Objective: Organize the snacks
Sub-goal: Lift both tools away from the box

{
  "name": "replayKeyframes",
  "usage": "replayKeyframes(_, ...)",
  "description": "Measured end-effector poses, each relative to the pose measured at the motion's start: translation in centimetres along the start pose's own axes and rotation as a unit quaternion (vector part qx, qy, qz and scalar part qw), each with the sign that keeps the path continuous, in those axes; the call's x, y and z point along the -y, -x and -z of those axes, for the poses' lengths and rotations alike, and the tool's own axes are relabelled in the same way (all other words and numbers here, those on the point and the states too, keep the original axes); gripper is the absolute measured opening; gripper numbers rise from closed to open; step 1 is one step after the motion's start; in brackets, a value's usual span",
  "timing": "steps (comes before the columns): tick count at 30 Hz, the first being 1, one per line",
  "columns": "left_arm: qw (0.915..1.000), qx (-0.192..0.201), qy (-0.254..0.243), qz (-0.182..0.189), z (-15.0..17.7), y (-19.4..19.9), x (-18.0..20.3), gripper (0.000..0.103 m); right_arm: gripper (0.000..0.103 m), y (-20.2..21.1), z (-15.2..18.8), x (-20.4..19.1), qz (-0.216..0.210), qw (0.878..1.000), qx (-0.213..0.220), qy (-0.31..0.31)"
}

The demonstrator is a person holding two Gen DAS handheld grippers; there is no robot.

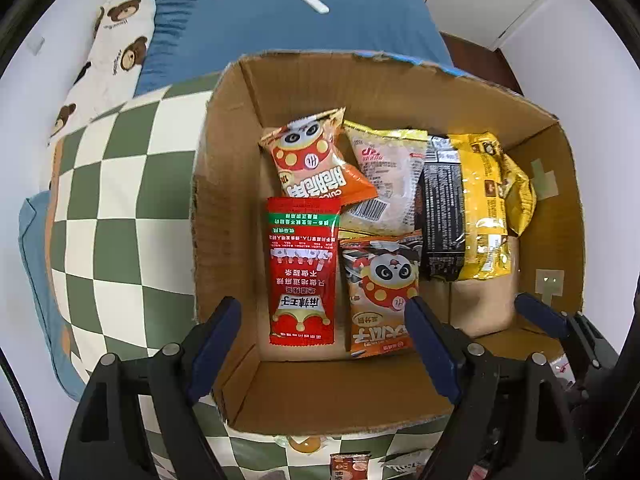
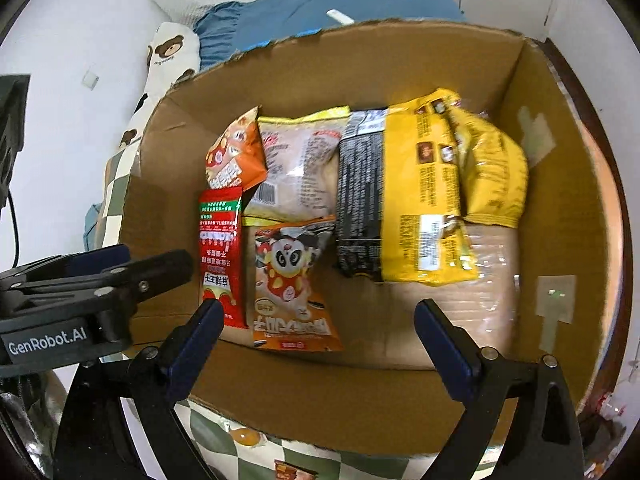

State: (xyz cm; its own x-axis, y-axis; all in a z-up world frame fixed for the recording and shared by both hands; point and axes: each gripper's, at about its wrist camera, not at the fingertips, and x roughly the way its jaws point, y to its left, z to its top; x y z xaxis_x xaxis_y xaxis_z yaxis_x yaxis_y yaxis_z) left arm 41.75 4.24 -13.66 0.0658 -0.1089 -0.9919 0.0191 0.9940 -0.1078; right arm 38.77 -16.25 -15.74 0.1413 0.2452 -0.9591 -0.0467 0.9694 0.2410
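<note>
Left wrist view: left gripper [image 1: 320, 332] jaws apart, empty, above open brown cardboard box [image 1: 224, 152] on green-white checkered quilt [image 1: 112, 200]. Inside box: flat red sachet [image 1: 302, 268] at left, touching orange panda snack pkt [image 1: 380, 292]; yellow bag [image 1: 486, 204] at right. Right gripper [image 2: 320, 332] jaws wide apart, empty, over same box.

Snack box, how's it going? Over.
Left gripper and right gripper open, empty. Snack packets lie in cardboard box. Nothing blocking.

Cardboard box [image 1: 224, 184] on checkered blanket [image 1: 120, 200] (bed)
</note>
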Motion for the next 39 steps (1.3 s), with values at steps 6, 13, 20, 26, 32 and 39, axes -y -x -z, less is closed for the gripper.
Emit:
replayKeyframes(6, 0.9993, 0.035, -0.011, -0.009, 1.3, 2.1, 0.4, 0.083, 0.098, 2.6, 0.7, 0.0, 0.022, 0.999, 0.023, 0.008)
replayKeyframes(13, 0.9953, 0.088, -0.031, -0.025, 4.1, 5.1, 0.7, 0.083, 0.098, 5.6, 2.2, -0.9, 0.040, 0.997, 0.054, 0.022)
replayKeyframes(20, 0.9895, 0.140, -0.027, -0.022, 7.2, 8.4, 0.2, 0.083, 0.098, 9.1, 4.4, -1.7, 0.053, 0.993, 0.096, 0.034)
replayKeyframes(26, 0.9839, 0.177, -0.020, -0.017, 10.3, 10.3, -0.3, 0.083, 0.098, 11.7, 6.6, -1.6, 0.047, 0.990, 0.132, 0.027)
replayKeyframes(32, 0.9817, 0.188, -0.015, -0.024, 13.4, 9.8, -1.0, 0.083, 0.098, 13.0, 9.3, -0.1, 0.007, 0.989, 0.146, 0.000)
replayKeyframes(39, 0.9924, 0.115, -0.002, -0.043, 16.0, 3.1, -2.4, 0.083, 0.098, 11.0, 14.1, 6.3, 0.006, 0.990, 0.120, -0.072)
